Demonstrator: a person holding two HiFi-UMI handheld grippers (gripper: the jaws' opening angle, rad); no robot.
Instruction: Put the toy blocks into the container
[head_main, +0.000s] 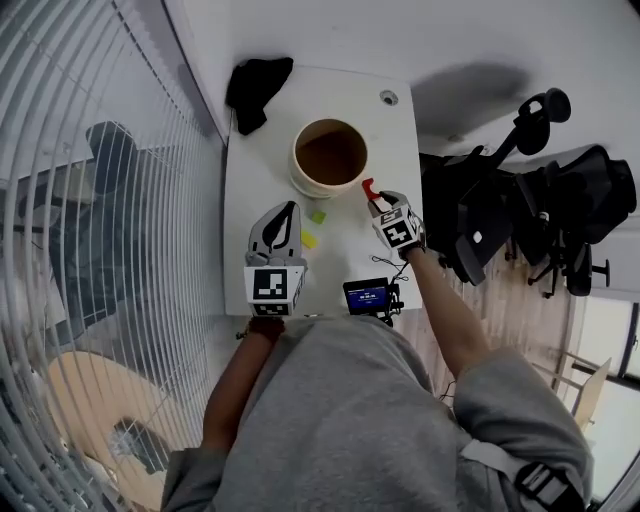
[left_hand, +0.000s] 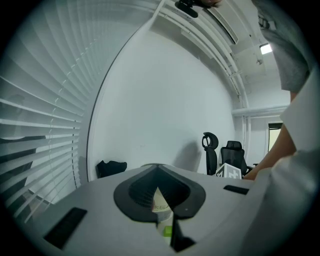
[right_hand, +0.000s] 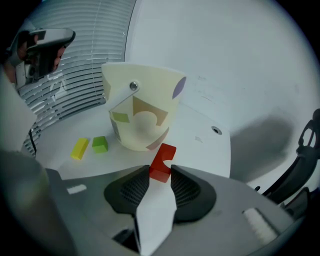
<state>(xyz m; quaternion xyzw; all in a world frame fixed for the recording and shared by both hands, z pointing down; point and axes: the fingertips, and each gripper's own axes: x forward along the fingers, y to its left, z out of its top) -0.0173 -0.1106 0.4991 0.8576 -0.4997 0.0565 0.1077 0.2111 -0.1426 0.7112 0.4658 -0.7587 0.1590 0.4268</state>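
A cream paper bucket stands upright at the middle of the white table; its wall carries coloured shapes. My right gripper hovers just right of the bucket, shut on a red notched block, which sticks out ahead of the pads. A green block and a yellow block lie on the table in front of the bucket, also visible at left as the green block and yellow block. My left gripper is shut and empty, left of both blocks.
A black cloth-like object lies at the table's far left corner. A small device with a blue screen sits at the near edge. Black office chairs stand right of the table. Window blinds run along the left.
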